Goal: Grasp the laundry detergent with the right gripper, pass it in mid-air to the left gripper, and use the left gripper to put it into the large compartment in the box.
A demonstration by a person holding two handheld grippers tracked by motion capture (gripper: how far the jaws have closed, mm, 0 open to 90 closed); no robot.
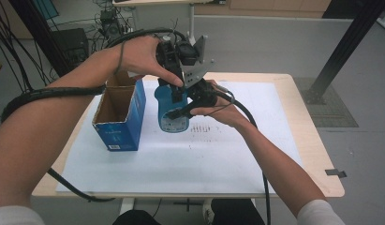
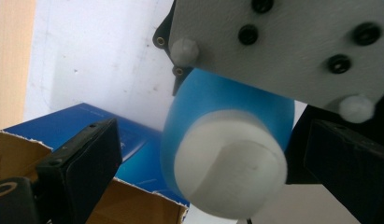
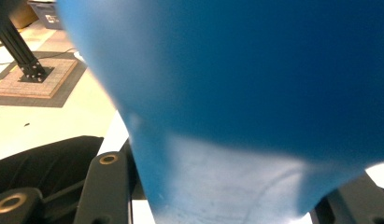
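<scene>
Item: blue bottle (image 1: pixel 172 108) with white cap (image 2: pixel 229 175), held above the paper-covered desk (image 1: pixel 293 93), just to the 3 o'clock side of the open blue carton (image 1: pixel 121 115) in the high view. Right gripper (image 1: pixel 192 107): its fingers (image 3: pixel 103 189) are closed as far as they go on the bottle body, one at each flank, the blue wall pressed between them at 12 o'clock in the right gripper view; the bottle is carried by this grip. Left gripper (image 1: pixel 177 86): above the bottle at about 12 o'clock in the high view, pointing down. In the left gripper view its fingers (image 2: pixel 84 161) stand spread wide, one at 8 o'clock and one at 4 o'clock, with the white cap between them and a clear gap on the 8 o'clock side; contact on the other side cannot be told. The carton's open brown interior lies at 7 o'clock beneath the cap.
</scene>
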